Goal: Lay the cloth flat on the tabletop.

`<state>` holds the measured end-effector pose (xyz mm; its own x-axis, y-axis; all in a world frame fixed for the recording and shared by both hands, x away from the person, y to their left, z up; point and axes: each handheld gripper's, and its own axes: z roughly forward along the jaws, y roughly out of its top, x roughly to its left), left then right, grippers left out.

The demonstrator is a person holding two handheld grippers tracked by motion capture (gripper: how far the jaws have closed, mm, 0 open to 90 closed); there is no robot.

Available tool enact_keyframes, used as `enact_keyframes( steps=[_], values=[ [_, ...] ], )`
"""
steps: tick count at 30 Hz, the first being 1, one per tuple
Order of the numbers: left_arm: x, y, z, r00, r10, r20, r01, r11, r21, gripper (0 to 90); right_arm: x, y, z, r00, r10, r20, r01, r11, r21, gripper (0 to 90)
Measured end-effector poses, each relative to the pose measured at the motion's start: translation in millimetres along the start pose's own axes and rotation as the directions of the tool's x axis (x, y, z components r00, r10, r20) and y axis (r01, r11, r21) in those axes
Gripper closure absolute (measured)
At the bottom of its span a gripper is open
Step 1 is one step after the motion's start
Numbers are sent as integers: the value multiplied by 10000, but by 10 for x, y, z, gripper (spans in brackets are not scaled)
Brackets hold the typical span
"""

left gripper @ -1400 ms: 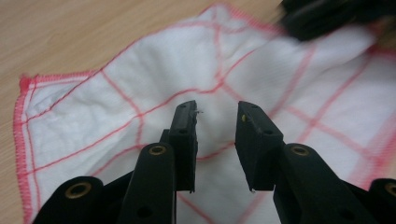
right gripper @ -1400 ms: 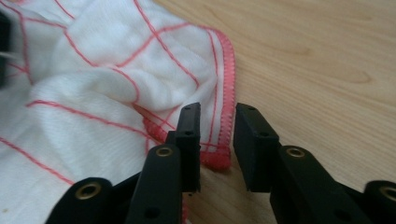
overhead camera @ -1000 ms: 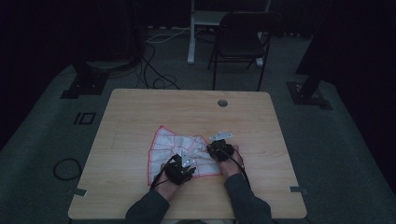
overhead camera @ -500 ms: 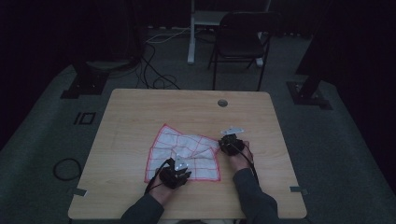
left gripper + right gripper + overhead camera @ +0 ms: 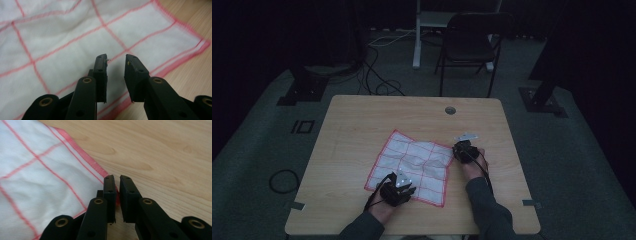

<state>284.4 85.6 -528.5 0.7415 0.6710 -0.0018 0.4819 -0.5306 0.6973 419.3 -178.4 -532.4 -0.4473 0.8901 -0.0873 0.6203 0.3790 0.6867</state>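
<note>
Cloth (image 5: 414,165) lies mostly spread on counter (image 5: 362,120), middle rumpled. Right tongs (image 5: 117,185) pinch its corner; left tongs (image 5: 115,65) hover parted above the near edge. Final smoothing likely remains.

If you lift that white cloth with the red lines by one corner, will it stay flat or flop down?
Probably flop: the cloth already lies in soft wrinkles. It looks thin, so likely light. The right gripper pinches its corner, so a pull would likely drag it across the table.
</note>
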Motion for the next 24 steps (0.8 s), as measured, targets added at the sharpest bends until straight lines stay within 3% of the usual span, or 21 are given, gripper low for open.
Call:
enact_keyframes(
  steps=[5, 7, 8, 9, 14, 18, 24],
  values=[
    [-78, 148, 92, 9992, 349, 184, -346, 9993, -165, 724, 129, 27, -183, 9964, -92, -845, 43, 9983, -581, 834],
    [-94, 178, 130, 9992, 336, 210, -333, 9993, -173, 723, 153, 24, -205, 9951, -177, -974, 118, 9981, -605, 833],
    [-94, 178, 130, 9992, 336, 210, -333, 9993, -173, 723, 196, 14, -239, 9934, -319, -1106, 247, 9975, -657, 833],
    [-116, 222, 230, 9992, 351, 206, -349, 9994, -85, 724, 262, -15, -300, 9879, -382, -1501, 270, 9968, -759, 835],
    [-153, 236, 310, 9987, 357, 356, -358, 9994, 38, 726, 337, -14, -416, 9851, -507, -1645, 317, 9927, -1164, 834],
    [-198, 228, 317, 9975, 507, 489, -518, 9984, 214, 729, 338, 35, -500, 9885, -524, -1422, 311, 9885, -1483, 818],
    [-257, 210, 280, 9946, 758, 715, -786, 9962, 379, 736, 364, 55, -586, 9891, -619, -1339, 395, 9856, -1643, 729]
  ],
)
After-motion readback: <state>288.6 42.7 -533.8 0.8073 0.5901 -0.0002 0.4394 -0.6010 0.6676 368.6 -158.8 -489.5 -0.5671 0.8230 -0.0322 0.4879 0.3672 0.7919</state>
